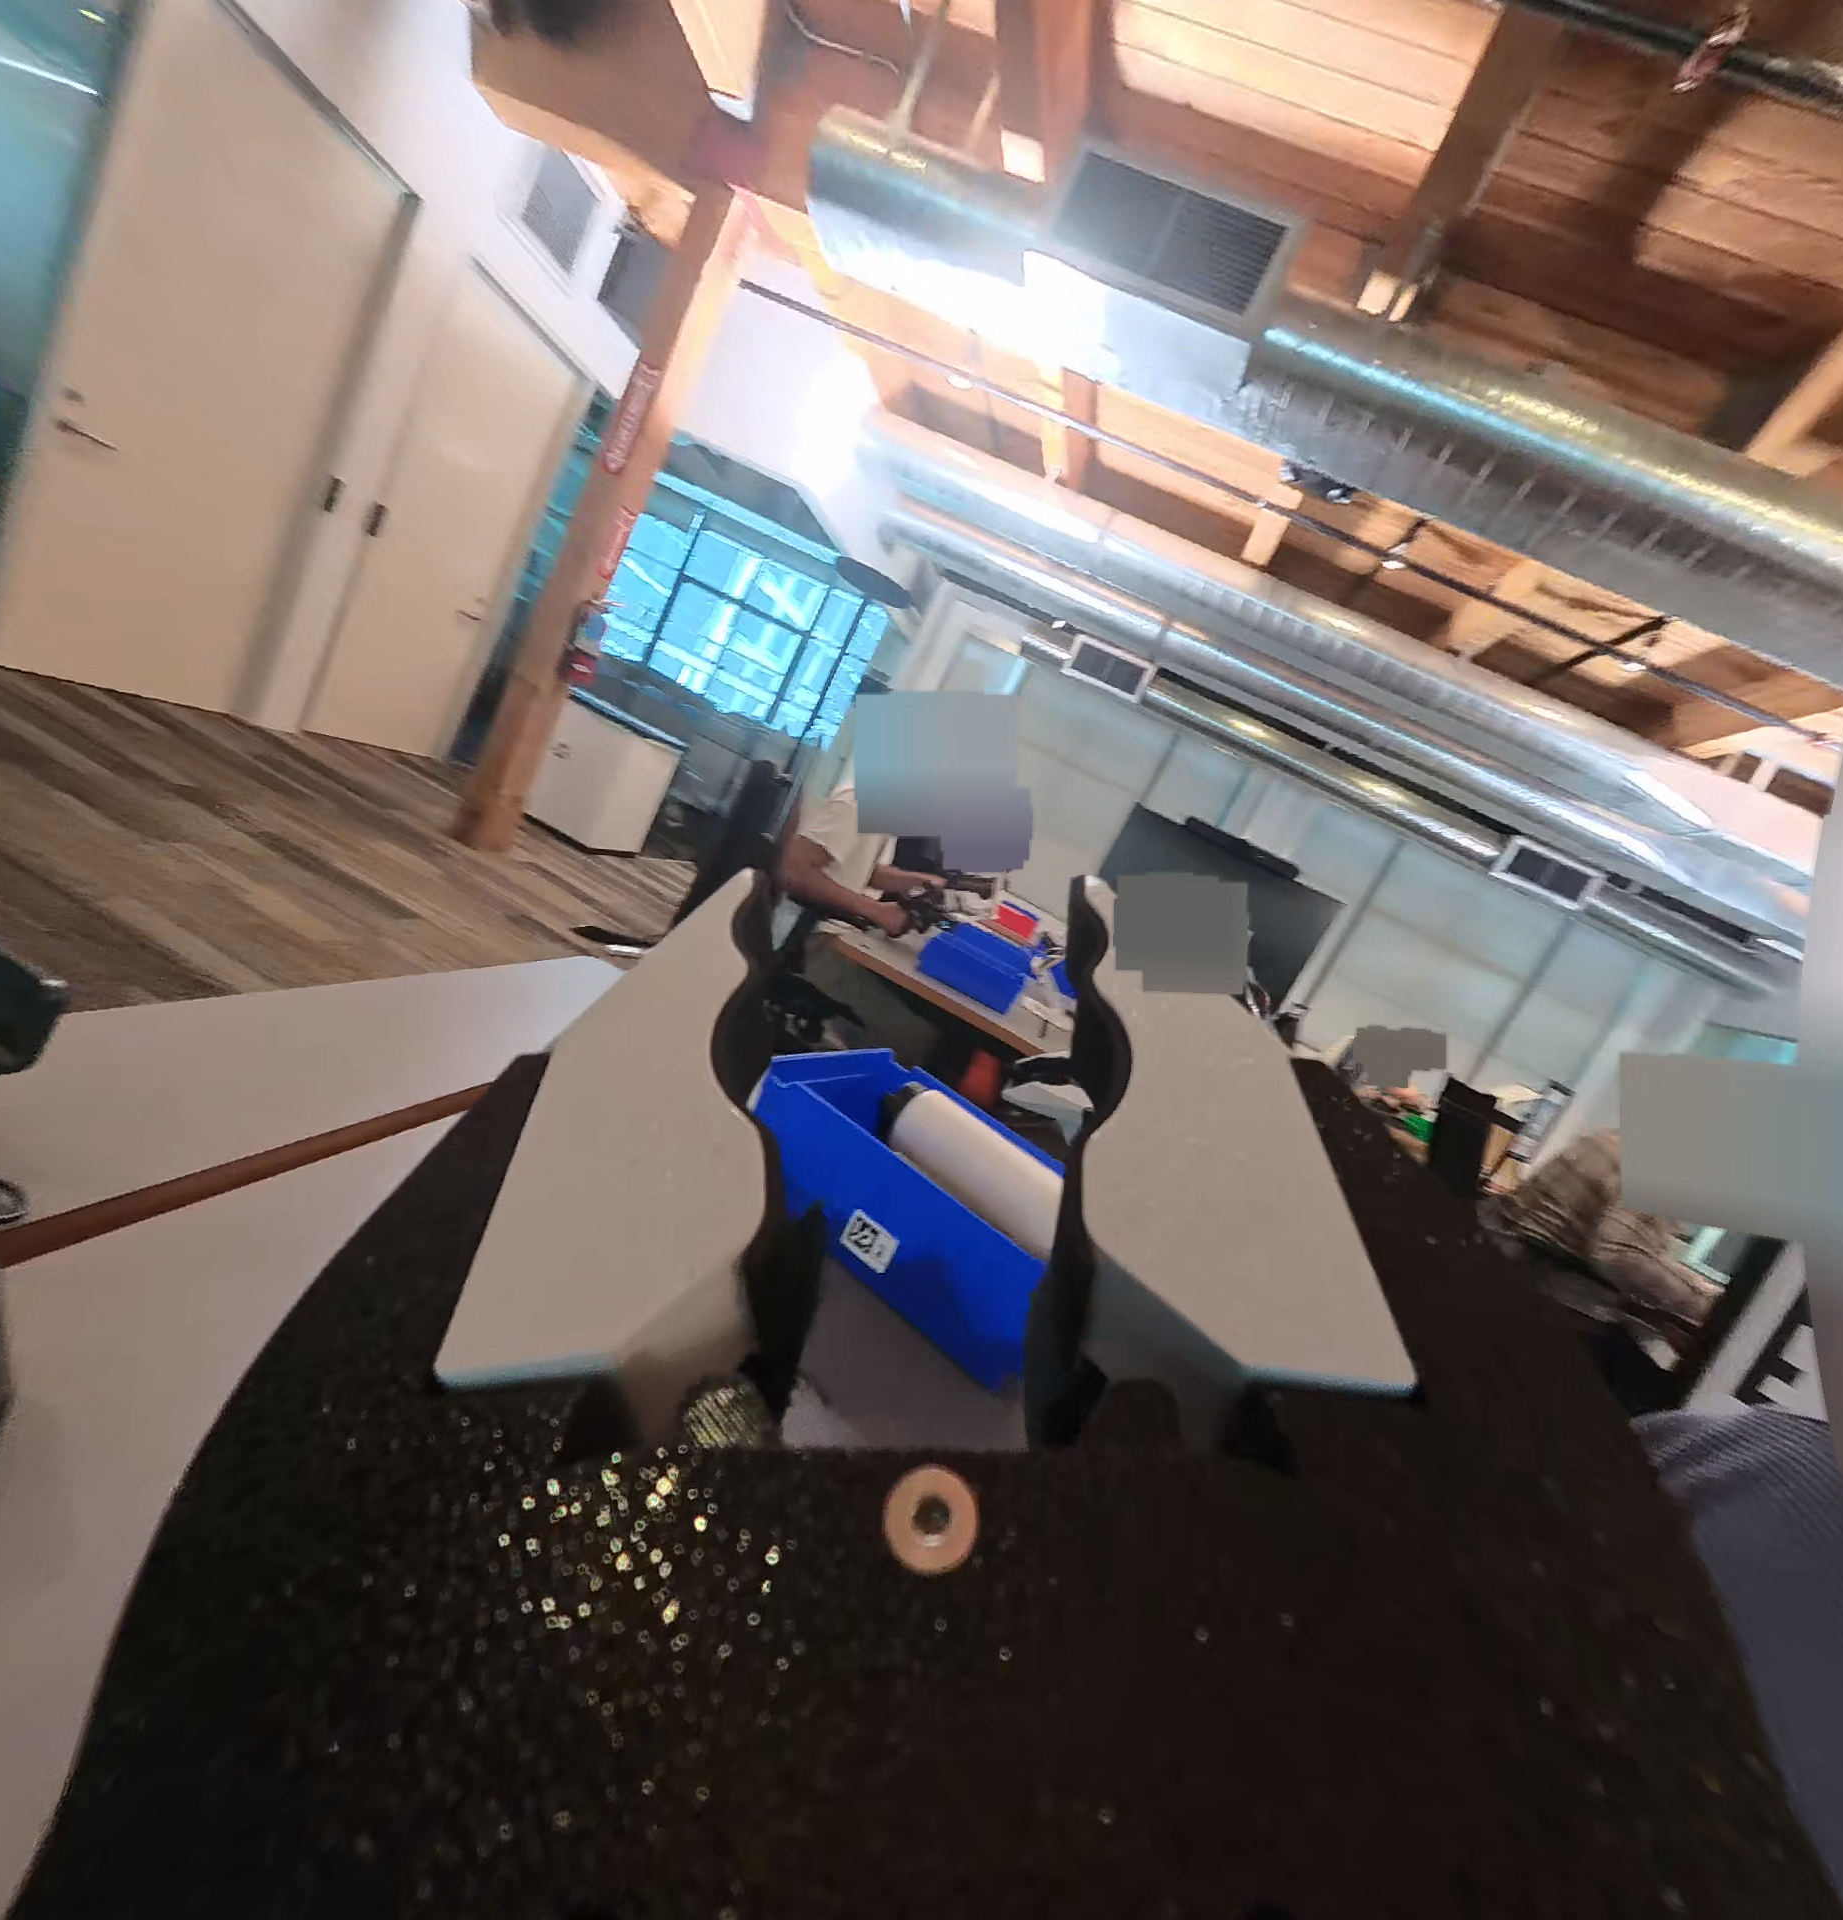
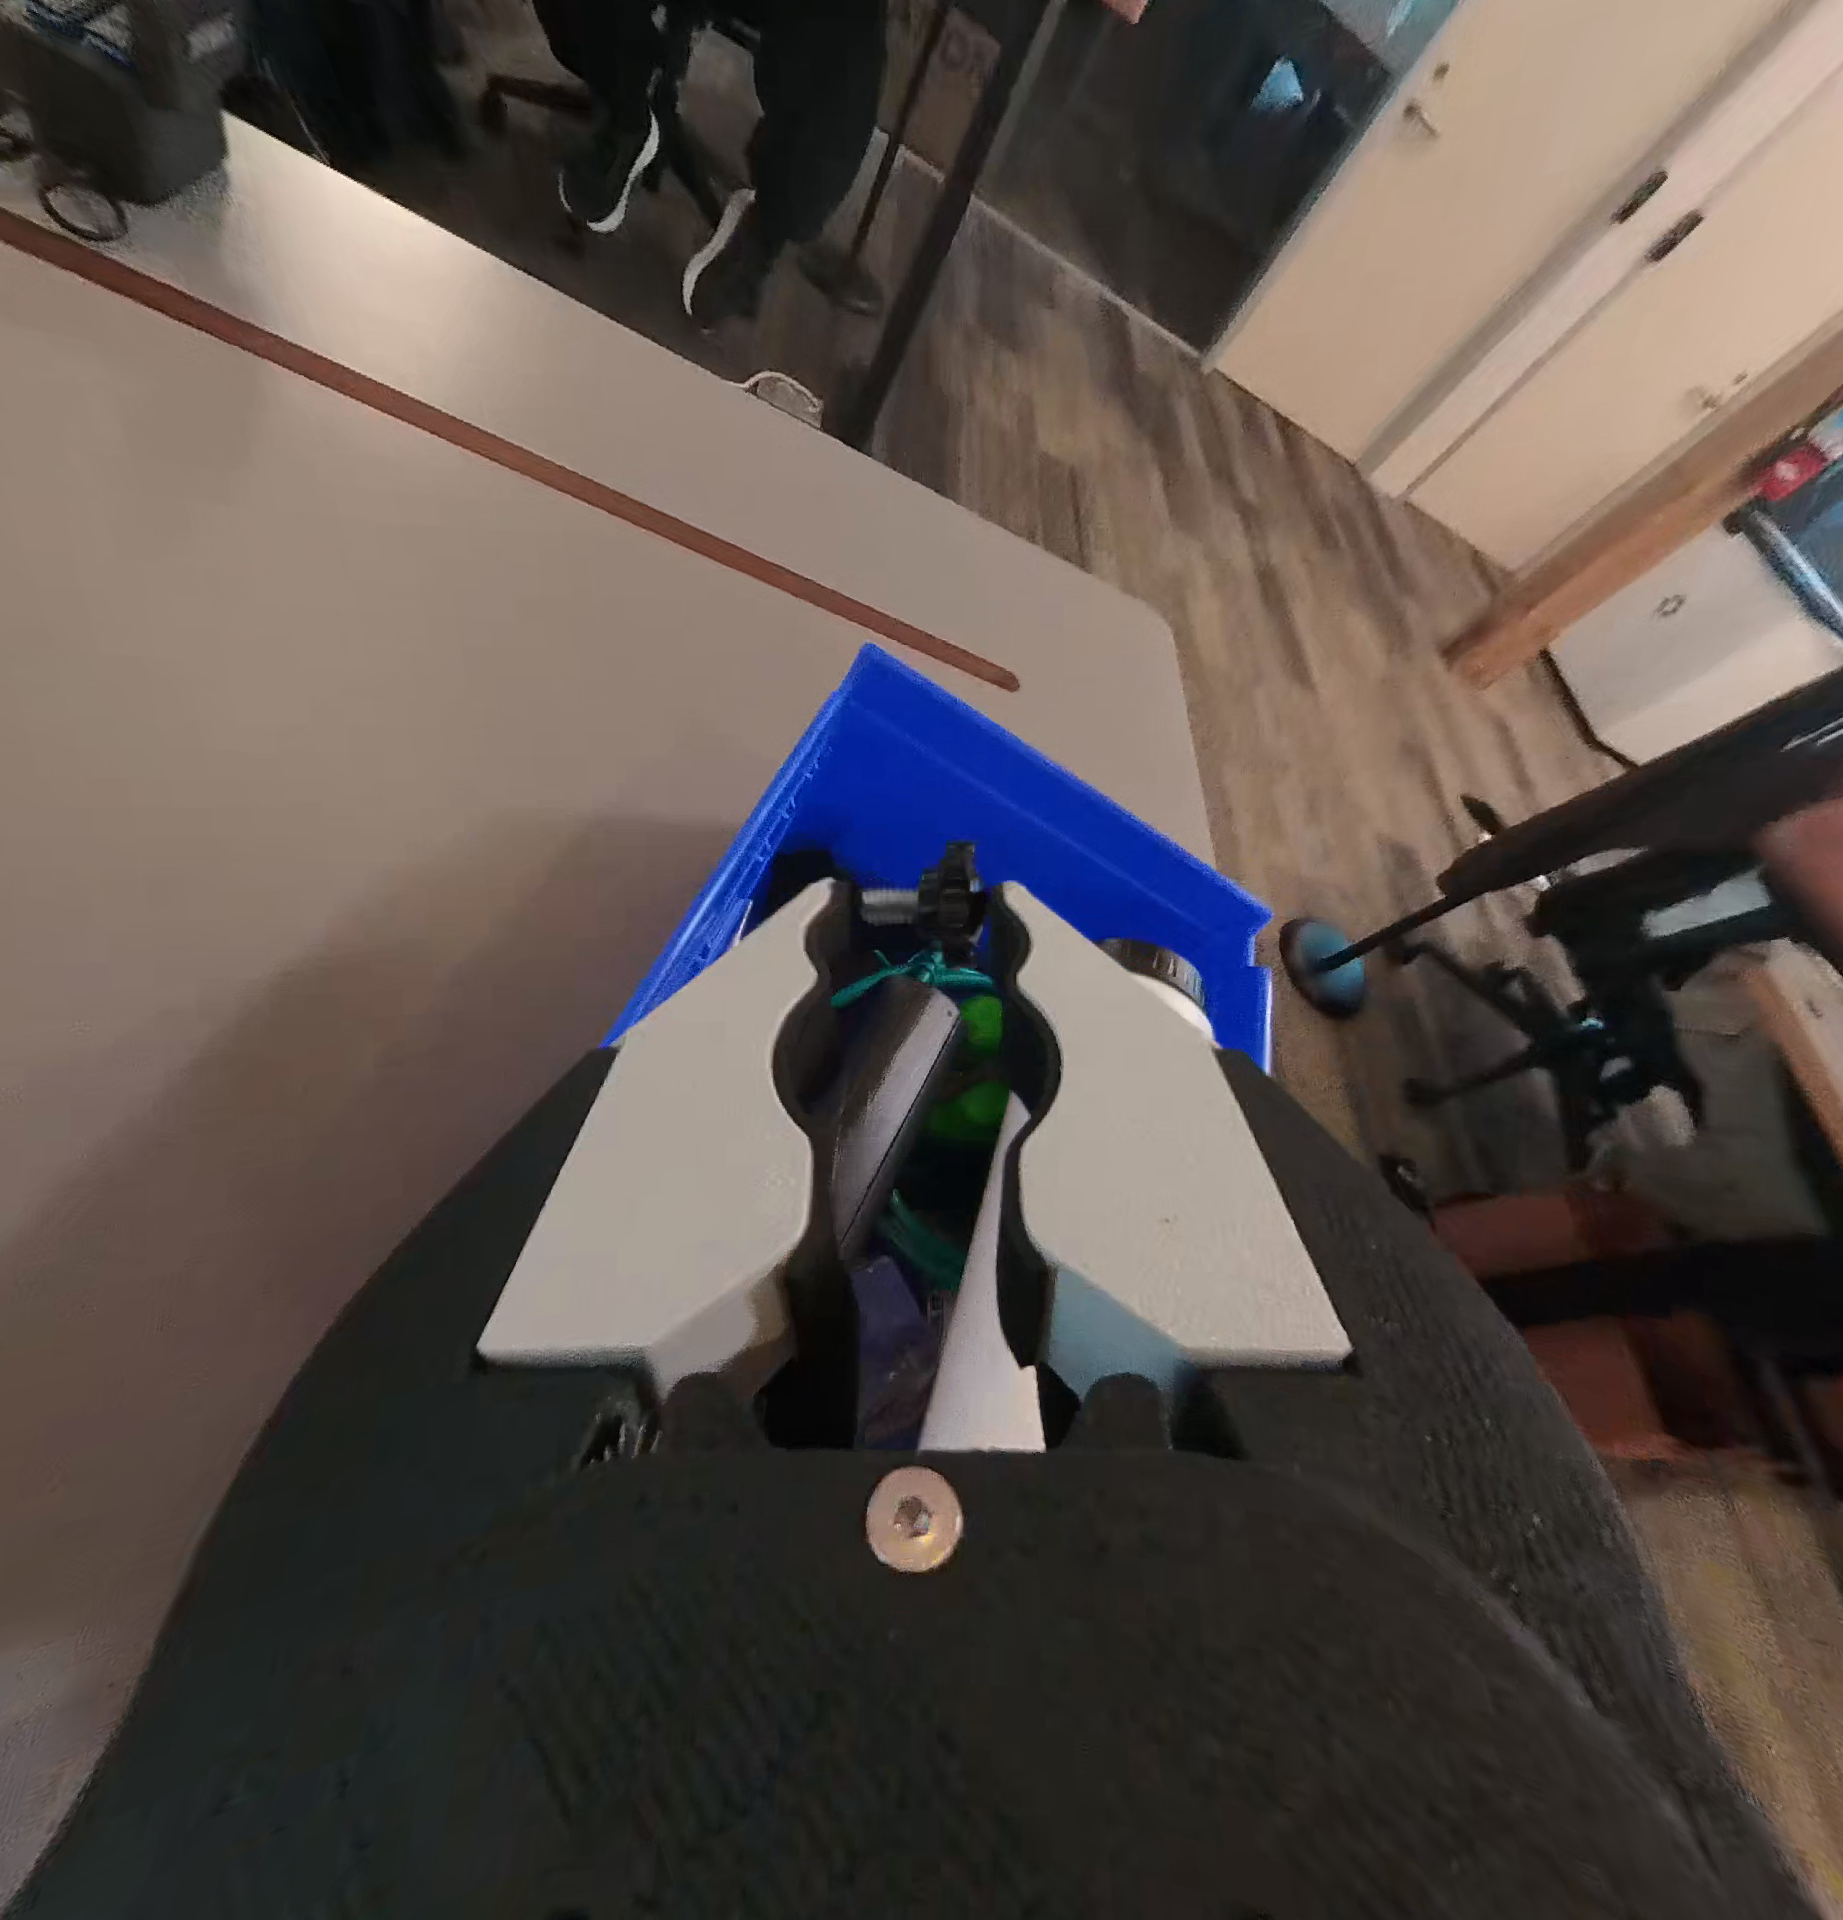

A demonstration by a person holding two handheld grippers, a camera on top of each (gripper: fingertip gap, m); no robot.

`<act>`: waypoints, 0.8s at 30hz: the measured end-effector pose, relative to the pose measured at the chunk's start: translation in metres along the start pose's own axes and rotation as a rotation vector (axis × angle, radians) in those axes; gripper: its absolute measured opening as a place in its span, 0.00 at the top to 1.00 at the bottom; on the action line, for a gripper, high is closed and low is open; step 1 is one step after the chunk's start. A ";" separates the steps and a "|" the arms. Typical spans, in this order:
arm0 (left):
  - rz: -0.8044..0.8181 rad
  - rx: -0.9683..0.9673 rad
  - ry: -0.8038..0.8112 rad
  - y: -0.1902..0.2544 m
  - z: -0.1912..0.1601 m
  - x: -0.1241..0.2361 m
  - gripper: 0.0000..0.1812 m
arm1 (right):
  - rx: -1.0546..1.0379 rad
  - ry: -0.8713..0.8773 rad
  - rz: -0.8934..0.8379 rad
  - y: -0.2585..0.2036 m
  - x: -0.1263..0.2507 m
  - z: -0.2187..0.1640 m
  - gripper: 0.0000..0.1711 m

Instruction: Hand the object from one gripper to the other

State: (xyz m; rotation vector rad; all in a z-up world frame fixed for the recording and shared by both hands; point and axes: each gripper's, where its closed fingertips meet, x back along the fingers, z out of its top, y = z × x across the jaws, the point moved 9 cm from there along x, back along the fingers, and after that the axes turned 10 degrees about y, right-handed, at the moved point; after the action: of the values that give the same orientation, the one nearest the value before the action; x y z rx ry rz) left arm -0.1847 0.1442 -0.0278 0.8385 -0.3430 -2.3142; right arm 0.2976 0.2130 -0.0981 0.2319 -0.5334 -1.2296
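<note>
A blue bin point(image 1: 927, 1262) stands on the pale table point(image 1: 221, 1081) ahead of my left gripper point(image 1: 917, 914), which is open, empty and held well short of it. A white bottle point(image 1: 984, 1164) lies in the bin. In the right wrist view my right gripper point(image 2: 917, 899) hovers over the same bin point(image 2: 1000, 790), open and holding nothing. Between its fingers I see the white bottle point(image 2: 974, 1340), a dark flat object point(image 2: 896, 1081), a green item point(image 2: 964, 1091), a teal cord point(image 2: 917, 971) and a small black part point(image 2: 948, 894). The rest of the bin's contents are hidden.
A brown seam point(image 2: 481, 436) crosses the table point(image 2: 273, 727). The bin sits near the table's corner, with wood floor point(image 2: 1260, 623) beyond. A chair base point(image 2: 1519, 997) stands to the right. People work at a farther desk point(image 1: 948, 987) that holds another blue bin point(image 1: 974, 961). One gripper's finger ends stand about 45 cm off the other's.
</note>
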 end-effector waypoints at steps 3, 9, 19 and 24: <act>0.055 -0.047 -0.025 -0.004 -0.005 -0.003 0.68 | -0.023 -0.004 -0.002 0.001 -0.012 -0.004 0.74; 0.218 -0.256 -0.119 -0.009 -0.023 -0.014 0.59 | 0.043 0.079 -0.081 -0.008 -0.025 0.023 0.62; 0.485 -0.710 -0.107 -0.010 -0.025 -0.017 0.30 | 0.108 0.753 -0.150 -0.074 -0.021 0.126 0.57; 0.469 -0.710 -0.050 -0.008 -0.025 -0.017 0.15 | -0.052 0.934 -0.106 -0.097 -0.027 0.138 0.49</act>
State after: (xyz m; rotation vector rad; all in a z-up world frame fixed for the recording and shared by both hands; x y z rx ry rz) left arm -0.1631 0.1609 -0.0422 0.2980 0.2413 -1.8122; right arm 0.1407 0.2220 -0.0308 0.7455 0.3238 -1.0910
